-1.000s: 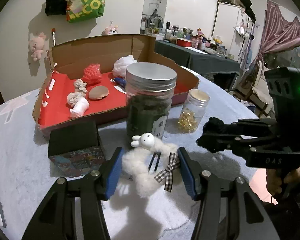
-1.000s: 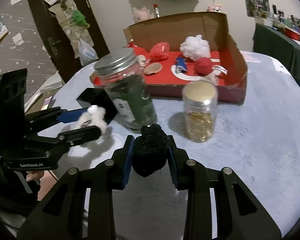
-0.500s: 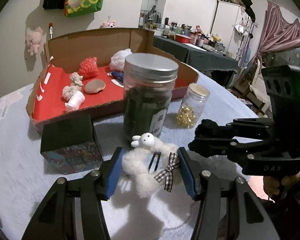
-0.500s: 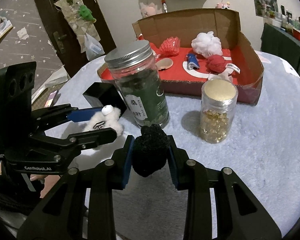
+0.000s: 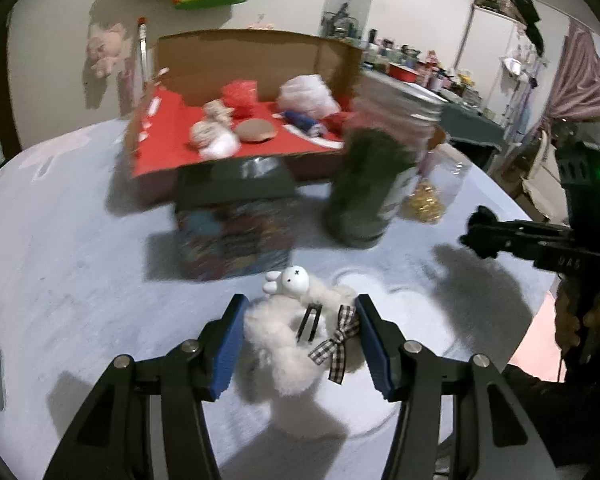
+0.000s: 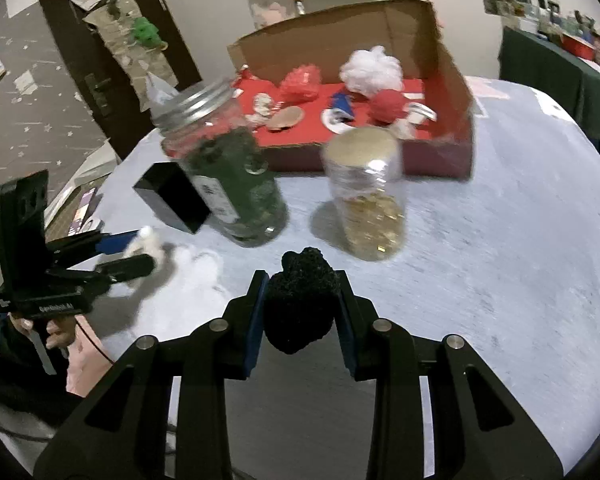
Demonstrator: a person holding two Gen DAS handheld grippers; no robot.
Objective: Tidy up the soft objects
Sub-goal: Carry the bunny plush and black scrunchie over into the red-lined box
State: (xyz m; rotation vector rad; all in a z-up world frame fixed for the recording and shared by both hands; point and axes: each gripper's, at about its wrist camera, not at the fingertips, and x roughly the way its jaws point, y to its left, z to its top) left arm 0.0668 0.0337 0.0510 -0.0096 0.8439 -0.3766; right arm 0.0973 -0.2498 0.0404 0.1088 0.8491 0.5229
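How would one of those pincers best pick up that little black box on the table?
Probably across its two flat side walls, coming down from above. The black box stands free on the table, but the green jar crowds one side, so approach from its open side.

On the bench [image 6: 520, 240], a cardboard box [image 6: 440, 40] was set at the back. Two jars were placed before it, the larger jar [image 6: 236, 172] left of the smaller jar [image 6: 370, 200].

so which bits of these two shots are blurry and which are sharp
Left wrist view: the red-lined cardboard box and green-filled glass jar smear with motion, while the fluffy white bunny scrunchie stays sharp. Right wrist view: jars slightly smeared, the black fuzzy pompom crisp.
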